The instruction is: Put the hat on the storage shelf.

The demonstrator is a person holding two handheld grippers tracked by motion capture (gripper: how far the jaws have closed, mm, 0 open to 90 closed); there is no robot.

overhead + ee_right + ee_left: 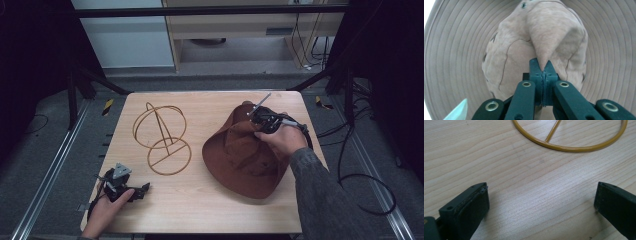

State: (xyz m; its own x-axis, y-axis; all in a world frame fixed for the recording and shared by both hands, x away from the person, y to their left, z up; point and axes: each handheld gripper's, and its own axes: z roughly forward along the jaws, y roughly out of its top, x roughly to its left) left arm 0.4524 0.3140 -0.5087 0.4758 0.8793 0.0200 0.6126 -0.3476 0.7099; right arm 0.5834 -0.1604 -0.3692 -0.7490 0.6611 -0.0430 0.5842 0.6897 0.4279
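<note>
Two tools in play. Right tool (543, 65) pinched tight on fold of hat (243, 155) crown, hat on tabletop (210, 205) right half, probably for lift onto wire stand (162, 137) beside it. Left tool (541, 202) gaping wide, empty, parked near stand base.

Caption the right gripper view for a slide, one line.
Right gripper shut on a pinched fold of the brown hat's crown, ringed by its stitched brim.
</note>
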